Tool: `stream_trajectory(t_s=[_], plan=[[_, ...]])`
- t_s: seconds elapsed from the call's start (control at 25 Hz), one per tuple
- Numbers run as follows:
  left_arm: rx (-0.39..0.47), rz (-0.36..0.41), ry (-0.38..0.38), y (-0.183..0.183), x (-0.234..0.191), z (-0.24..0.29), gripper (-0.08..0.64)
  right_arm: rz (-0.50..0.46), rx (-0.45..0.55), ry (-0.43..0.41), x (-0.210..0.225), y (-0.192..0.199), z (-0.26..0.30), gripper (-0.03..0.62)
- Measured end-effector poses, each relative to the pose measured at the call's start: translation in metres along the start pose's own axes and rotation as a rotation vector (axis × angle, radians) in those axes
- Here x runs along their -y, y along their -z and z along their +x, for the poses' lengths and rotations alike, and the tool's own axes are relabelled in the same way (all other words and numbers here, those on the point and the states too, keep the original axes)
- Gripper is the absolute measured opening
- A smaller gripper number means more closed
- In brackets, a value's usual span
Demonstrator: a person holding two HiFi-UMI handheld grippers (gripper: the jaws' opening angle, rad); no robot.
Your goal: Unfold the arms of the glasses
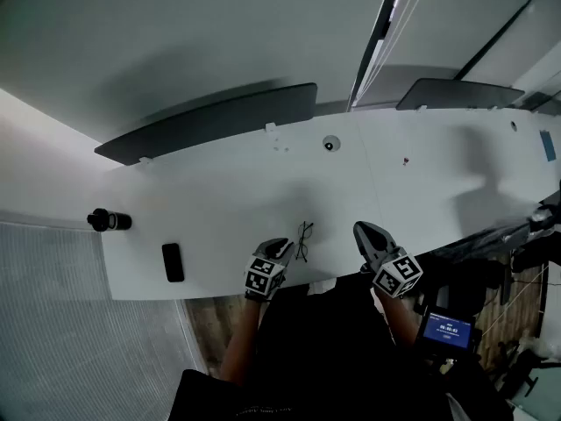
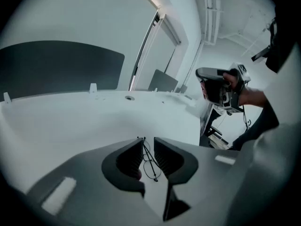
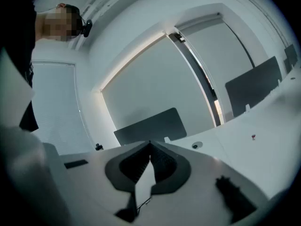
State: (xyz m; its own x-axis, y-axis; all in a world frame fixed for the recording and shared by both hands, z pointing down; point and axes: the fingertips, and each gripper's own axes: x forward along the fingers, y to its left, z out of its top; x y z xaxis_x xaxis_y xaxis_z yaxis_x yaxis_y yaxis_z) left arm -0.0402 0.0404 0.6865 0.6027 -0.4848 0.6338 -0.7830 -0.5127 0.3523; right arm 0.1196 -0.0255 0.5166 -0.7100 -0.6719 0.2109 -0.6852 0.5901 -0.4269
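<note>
One pair of glasses (image 1: 303, 240) lies on the white tabletop (image 1: 219, 202) by its near edge, between two grippers. The left gripper (image 1: 280, 249) straddles it, jaws slightly apart (no clear clamp). The right gripper (image 1: 366, 231), jaws clenched on nothing, hovers to the right. Further left lie one flat black slab (image 1: 173, 262) and one dark cylinder (image 1: 109, 220)

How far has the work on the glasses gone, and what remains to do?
Done: nothing yet; the glasses lie on the table, arms apparently still folded. In hand: the left tongs stand slightly apart around them, with no firm grip visible; the right tongs are shut and empty. Left: steady the glasses, then swing out both arms.
</note>
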Motion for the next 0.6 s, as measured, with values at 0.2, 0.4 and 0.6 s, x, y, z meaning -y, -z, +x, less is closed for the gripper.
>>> stream_trajectory(t_s=[0.2, 0.4, 0.6], plan=[[-0.084, -0.002, 0.024, 0.007, 0.002, 0.028, 0.087, 0.010, 0.005, 0.010, 0.011, -0.001, 0.001, 0.008], [-0.149, -0.022, 0.048, 0.012, 0.002, 0.056, 0.109, 0.027, 0.007, 0.033, 0.017, 0.004, -0.005, 0.008], [-0.244, -0.053, 0.021, 0.018, -0.004, 0.076, 0.115, 0.038, 0.017, 0.061, 0.025, 0.006, -0.012, 0.008]])
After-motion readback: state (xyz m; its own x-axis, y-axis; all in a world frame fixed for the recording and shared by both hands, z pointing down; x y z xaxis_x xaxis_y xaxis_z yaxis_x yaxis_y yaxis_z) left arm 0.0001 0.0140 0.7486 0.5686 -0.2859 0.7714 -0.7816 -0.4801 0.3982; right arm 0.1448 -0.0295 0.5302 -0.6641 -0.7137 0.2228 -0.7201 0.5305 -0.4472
